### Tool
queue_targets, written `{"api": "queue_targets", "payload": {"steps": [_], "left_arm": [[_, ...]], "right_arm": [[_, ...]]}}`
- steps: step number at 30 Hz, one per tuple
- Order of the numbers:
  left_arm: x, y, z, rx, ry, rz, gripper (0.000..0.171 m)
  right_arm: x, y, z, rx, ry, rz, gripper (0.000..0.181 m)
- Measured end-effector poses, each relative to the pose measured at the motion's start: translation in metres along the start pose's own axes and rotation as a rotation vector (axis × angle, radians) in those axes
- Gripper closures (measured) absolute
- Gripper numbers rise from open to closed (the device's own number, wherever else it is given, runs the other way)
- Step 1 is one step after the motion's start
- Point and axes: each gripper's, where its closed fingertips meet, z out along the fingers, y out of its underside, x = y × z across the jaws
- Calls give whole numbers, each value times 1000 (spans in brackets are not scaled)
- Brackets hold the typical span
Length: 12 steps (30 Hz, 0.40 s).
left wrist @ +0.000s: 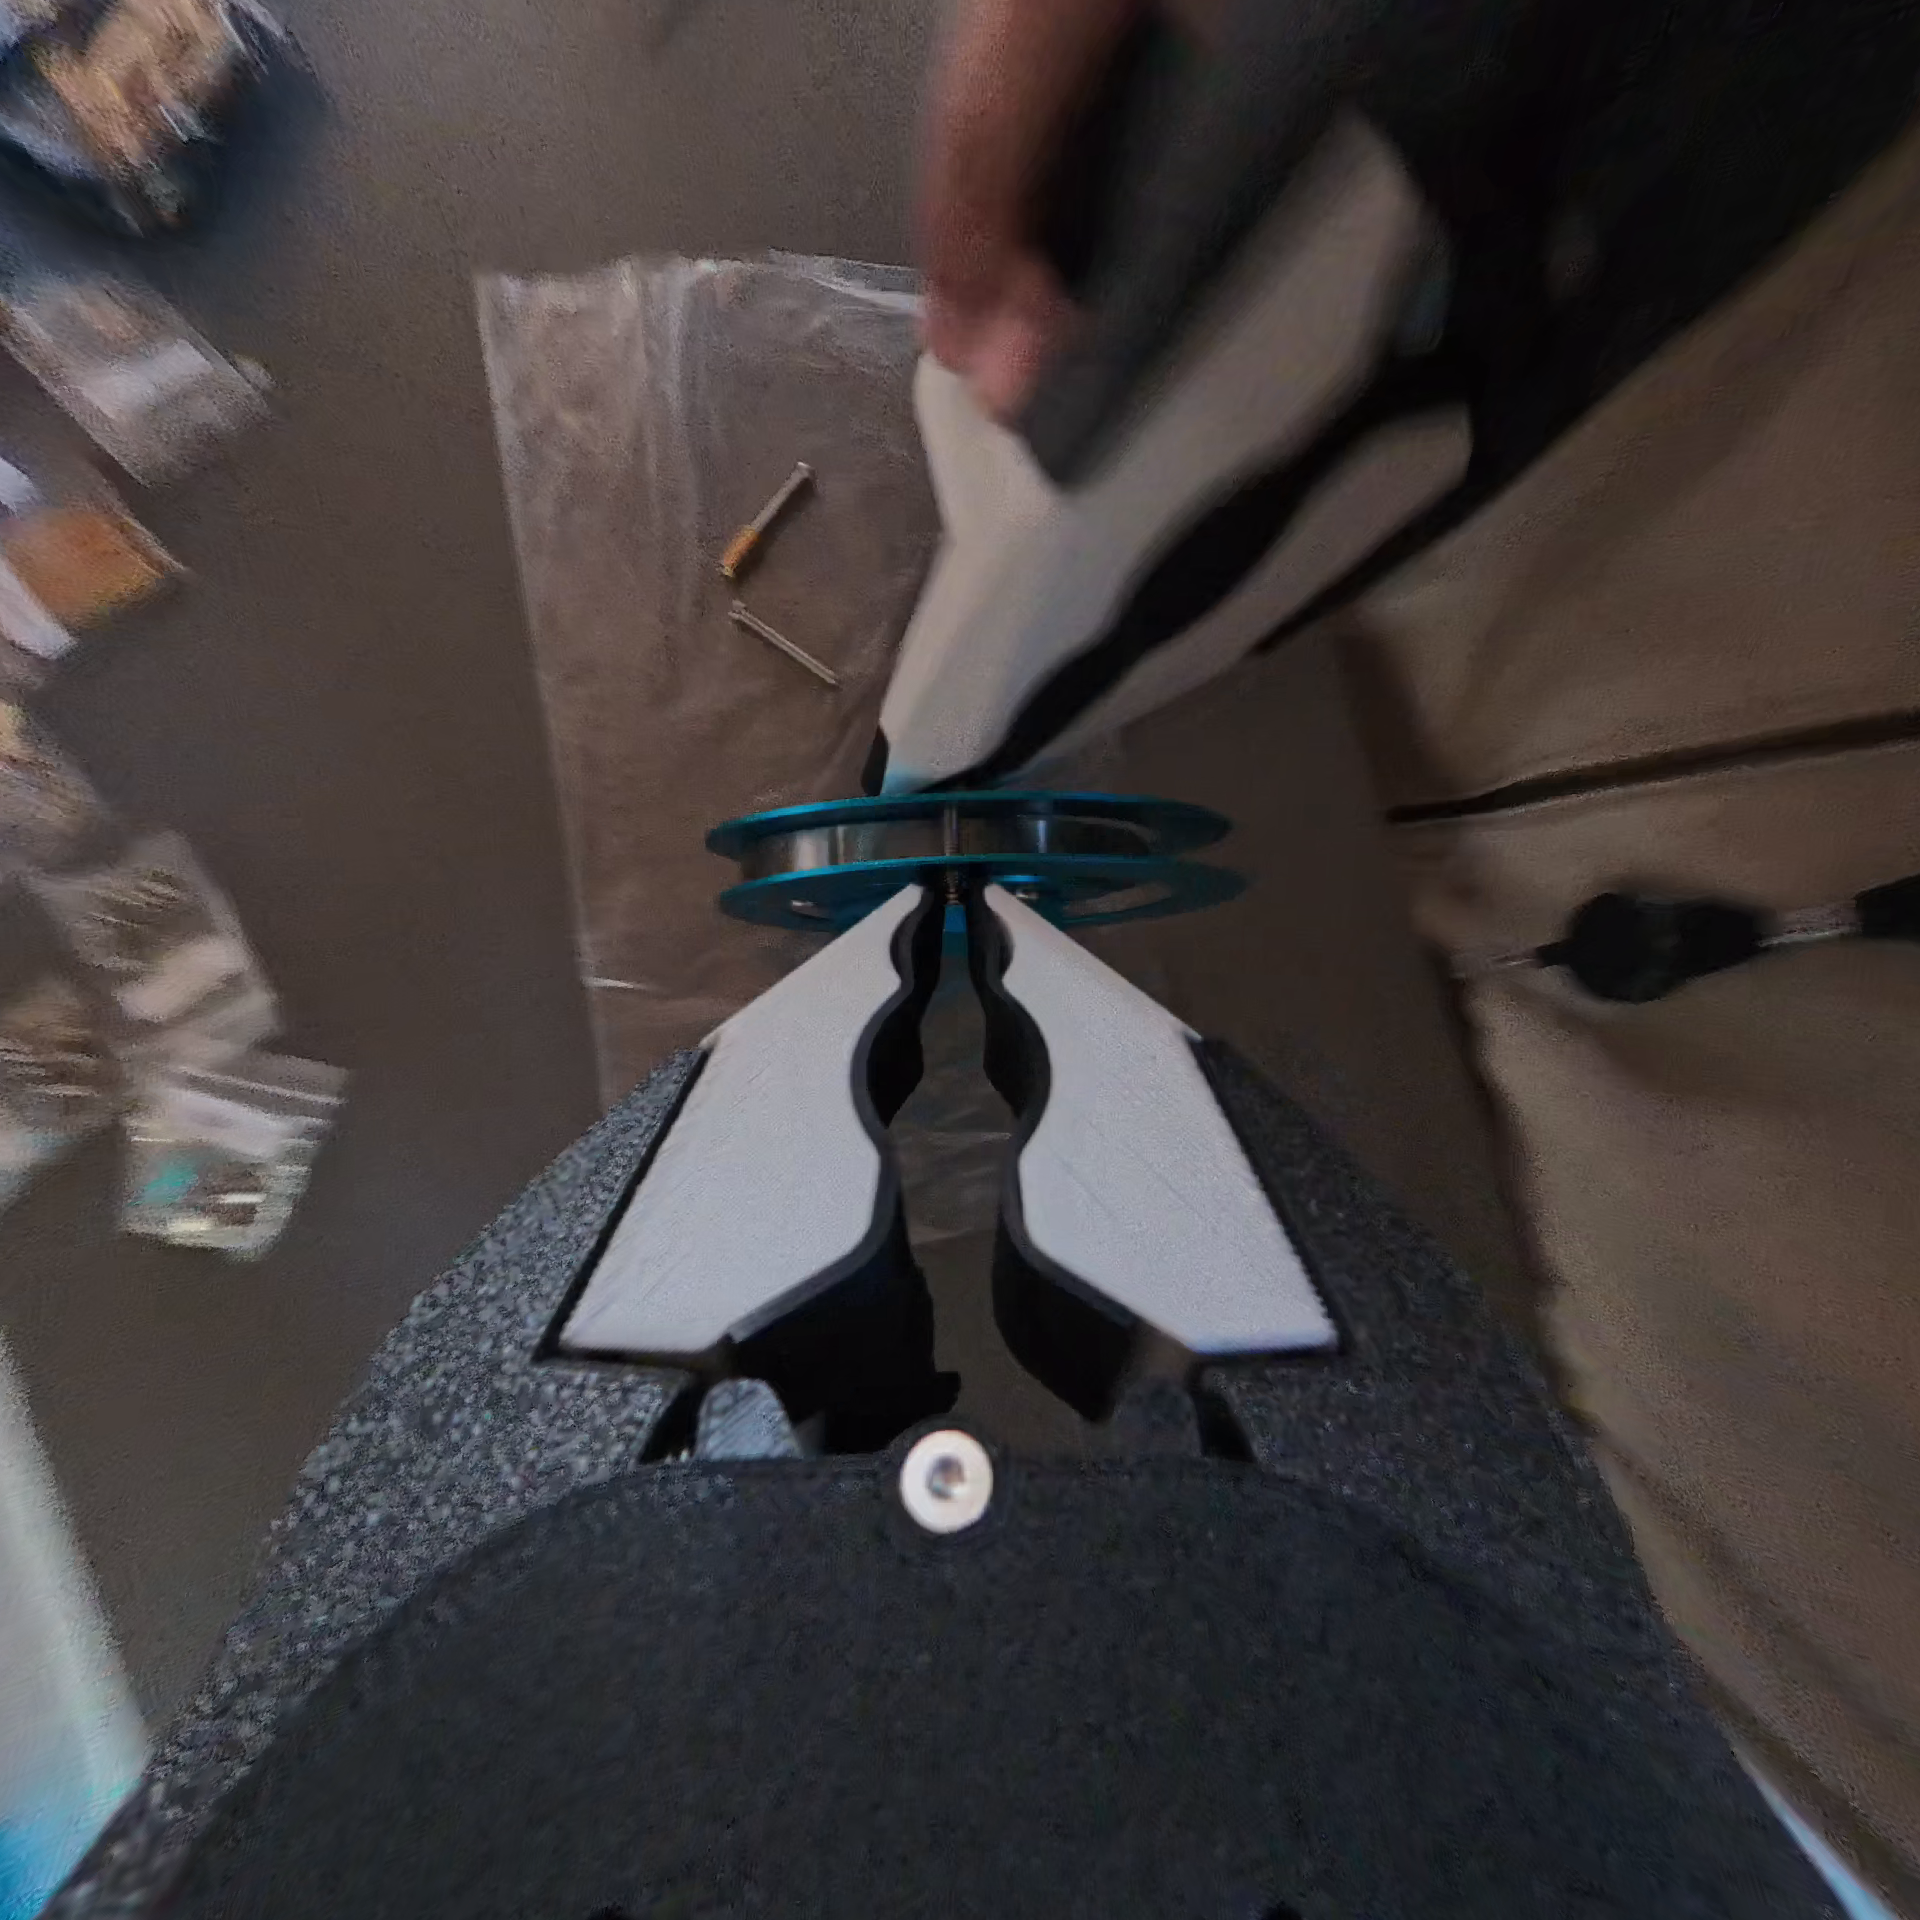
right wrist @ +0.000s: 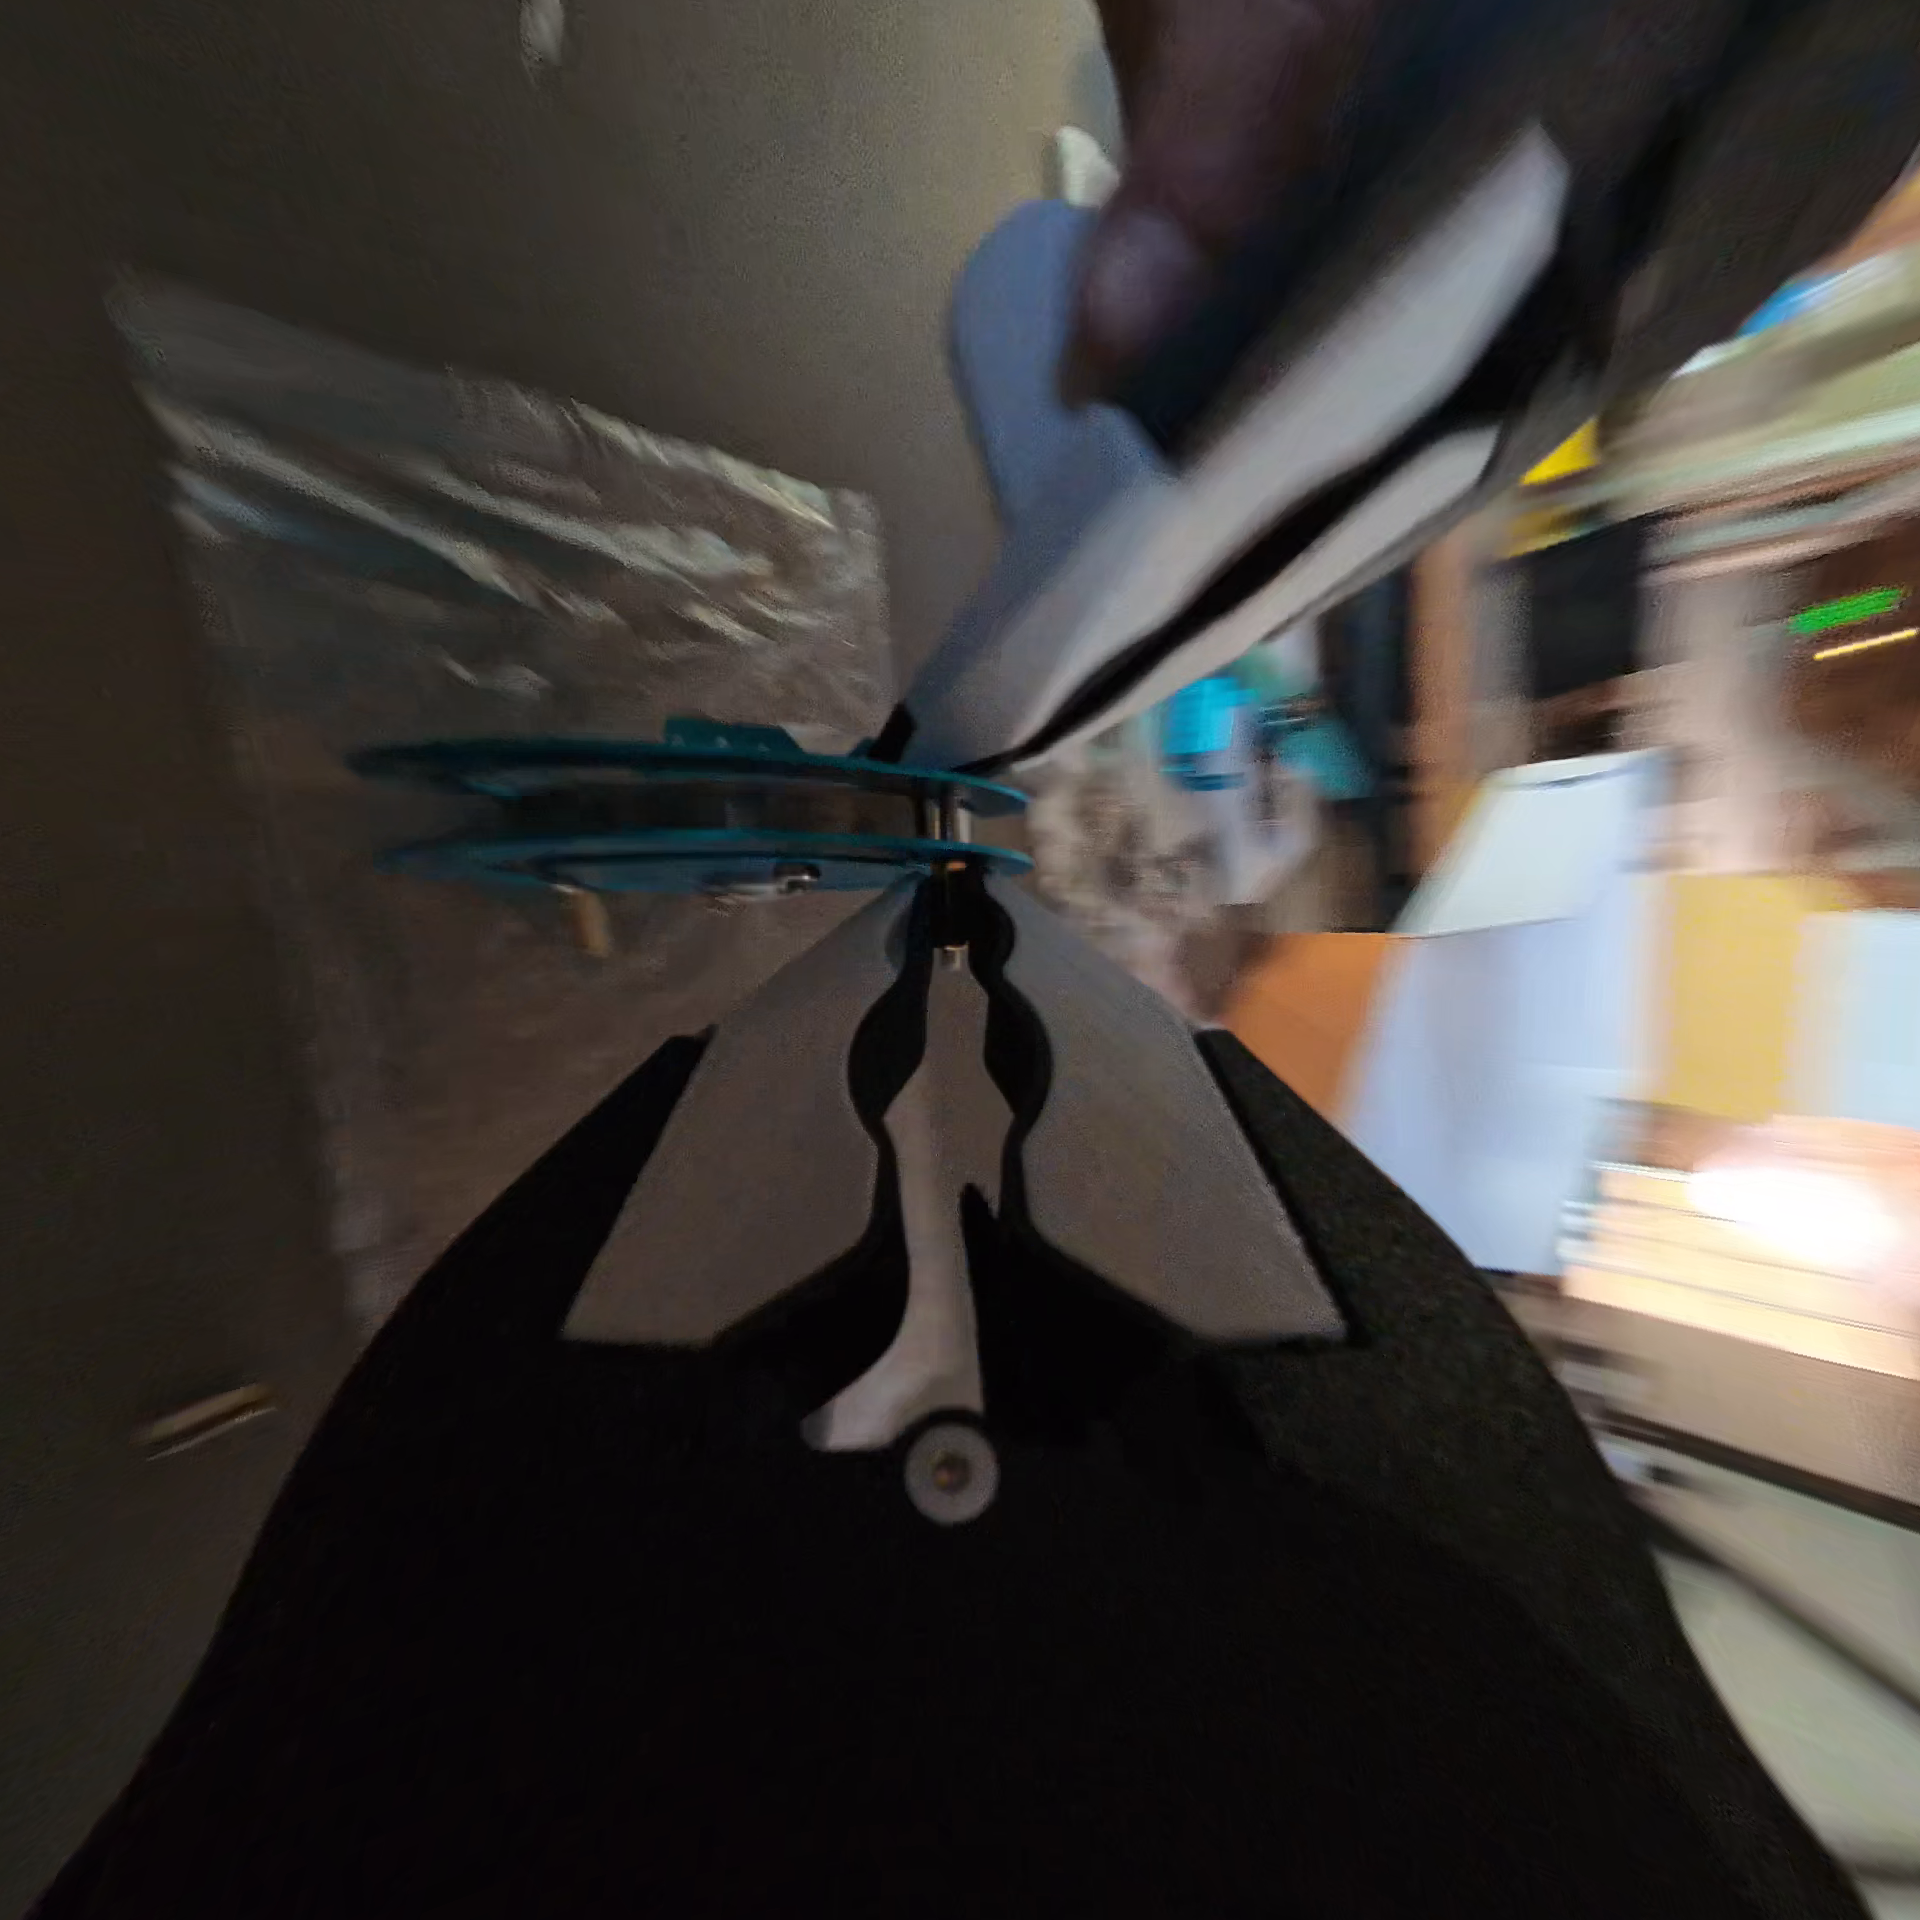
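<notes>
Packets (left wrist: 156, 644) along the worktop's left edge smeared beyond telling, background shelving (right wrist: 1714, 727) motion-blurred, other hand (left wrist: 997, 208) blurred

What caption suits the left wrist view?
Both grippers pinch a teal two-disc assembly above a clear plastic sheet.

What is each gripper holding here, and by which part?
Both grip the teal double-disc assembly: left gripper on its lower rim screw, right gripper on the top rim.

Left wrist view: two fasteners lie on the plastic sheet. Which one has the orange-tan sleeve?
The upper fastener, farther from the teal discs, has the orange-tan sleeve on its lower end. The lower fastener is bare, thin grey metal.
</notes>
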Motion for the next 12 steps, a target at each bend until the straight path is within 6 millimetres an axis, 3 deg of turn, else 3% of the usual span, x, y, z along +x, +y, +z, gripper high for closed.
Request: {"api": "queue_targets", "payload": {"steps": [5,12], "left_arm": [[-8,-3,0,-54,-468,433,169],[-3,-17,-11,-141,-1065,1011,171]], "right_arm": [[-14,-3,-8,106,-671,660,178],[-16,-18,-36,72,-1550,1351,178]]}}
